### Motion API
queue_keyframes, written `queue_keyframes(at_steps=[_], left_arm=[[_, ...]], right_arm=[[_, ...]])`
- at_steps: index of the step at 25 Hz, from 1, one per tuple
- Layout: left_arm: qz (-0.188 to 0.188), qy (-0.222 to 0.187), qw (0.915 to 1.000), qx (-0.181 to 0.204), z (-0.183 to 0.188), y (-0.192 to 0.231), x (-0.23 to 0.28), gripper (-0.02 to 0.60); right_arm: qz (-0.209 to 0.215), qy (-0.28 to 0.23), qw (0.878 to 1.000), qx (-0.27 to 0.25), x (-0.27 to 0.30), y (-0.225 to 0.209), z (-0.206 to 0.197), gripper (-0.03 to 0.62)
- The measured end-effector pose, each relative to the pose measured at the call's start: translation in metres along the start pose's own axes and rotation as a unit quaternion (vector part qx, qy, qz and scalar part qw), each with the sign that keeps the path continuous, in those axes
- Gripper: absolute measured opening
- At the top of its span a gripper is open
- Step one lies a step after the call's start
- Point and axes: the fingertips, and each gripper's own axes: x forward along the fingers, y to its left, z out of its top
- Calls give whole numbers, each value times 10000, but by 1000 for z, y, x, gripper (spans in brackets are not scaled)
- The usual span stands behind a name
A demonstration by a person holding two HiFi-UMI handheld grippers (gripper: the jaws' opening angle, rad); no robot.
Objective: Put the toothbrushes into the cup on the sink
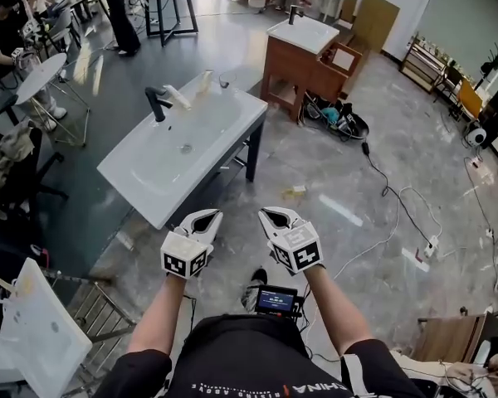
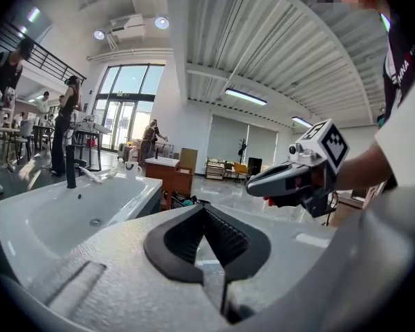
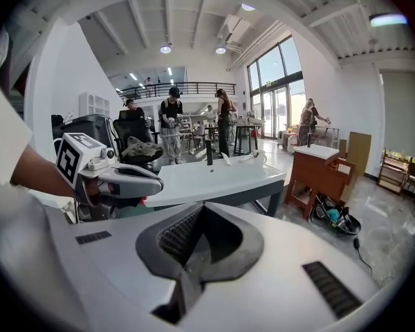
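Note:
A white sink (image 1: 153, 191) on a dark frame stands ahead and to the left, some way off. A black faucet (image 1: 157, 104) rises from its far rim. Beside it lie a white toothbrush (image 1: 176, 96) and a second toothbrush (image 1: 203, 83), with a small cup (image 1: 223, 81) at the far corner. My left gripper (image 1: 206, 219) and right gripper (image 1: 275, 217) hover side by side over the floor, short of the sink, both shut and empty. In the left gripper view the sink (image 2: 28, 230), toothbrush (image 2: 90, 176) and cup (image 2: 131, 167) lie beyond the shut left gripper (image 2: 205, 209). The right gripper (image 3: 203, 207) faces the sink (image 3: 214, 178).
A wooden vanity (image 1: 303, 65) with another basin stands behind the sink. Bags and cables (image 1: 382, 189) lie on the floor to the right. People and tables fill the back left. A chair (image 1: 17, 164) and a white panel (image 1: 33, 330) sit at my left.

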Motion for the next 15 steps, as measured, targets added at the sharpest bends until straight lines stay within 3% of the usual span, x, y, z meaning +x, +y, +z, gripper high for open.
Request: queue_keyframes(at_steps=[9, 15], left_arm=[[388, -53, 9992, 27, 45, 45, 91, 3], [595, 60, 9981, 130, 49, 55, 125, 3]], right_arm=[[325, -50, 9993, -151, 48, -97, 43, 8], [603, -69, 9981, -143, 76, -124, 57, 8]])
